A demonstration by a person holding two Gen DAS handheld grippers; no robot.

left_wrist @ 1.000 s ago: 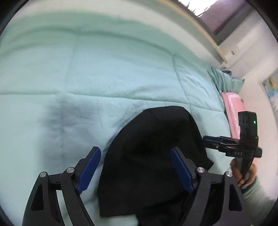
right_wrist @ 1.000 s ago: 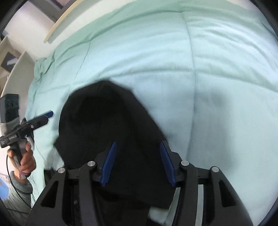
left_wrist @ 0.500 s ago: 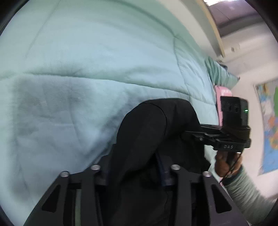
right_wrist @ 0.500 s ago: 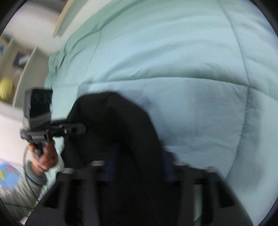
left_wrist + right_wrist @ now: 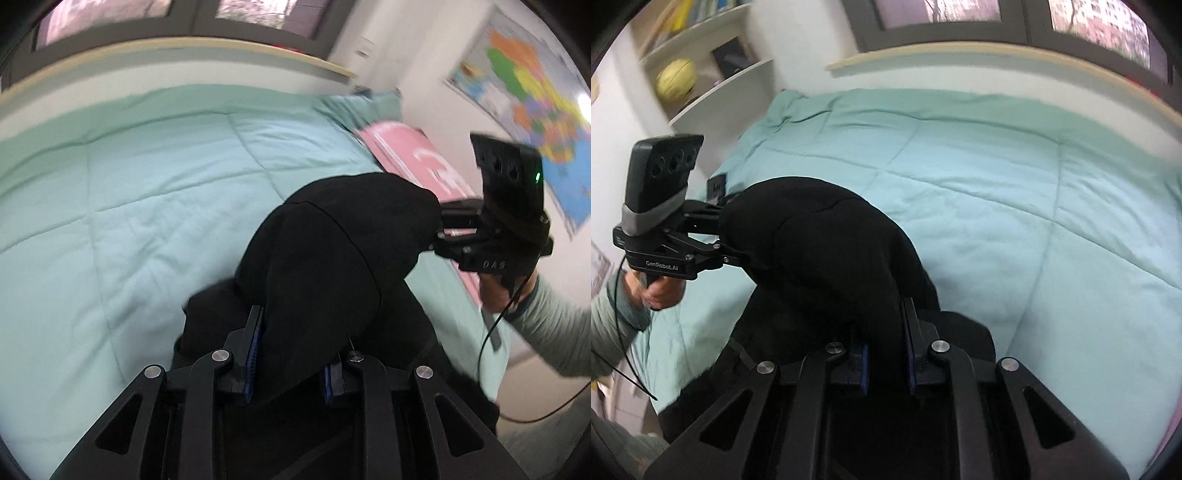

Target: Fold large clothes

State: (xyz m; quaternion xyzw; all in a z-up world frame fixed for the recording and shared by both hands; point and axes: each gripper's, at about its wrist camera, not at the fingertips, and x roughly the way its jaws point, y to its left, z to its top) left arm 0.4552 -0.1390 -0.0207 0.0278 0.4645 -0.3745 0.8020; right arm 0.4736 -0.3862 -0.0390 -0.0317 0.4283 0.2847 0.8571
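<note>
A black garment hangs bunched between both grippers above the mint green quilt. My left gripper is shut on one edge of the black garment, its blue pads pressed into the cloth. My right gripper is shut on the other edge of the garment. Each gripper shows in the other's view, the right one at the garment's far right, the left one at its far left. The garment's lower part trails down onto the bed's near edge.
A pink pillow lies at the bed's right end below a wall map. White shelves with a yellow ball stand past the bed's left end. A window sill runs along the far side.
Both grippers closed on the black garment, which lay flat on the quilt, and lifted it. The views tilted up from the bed toward the window and walls.
</note>
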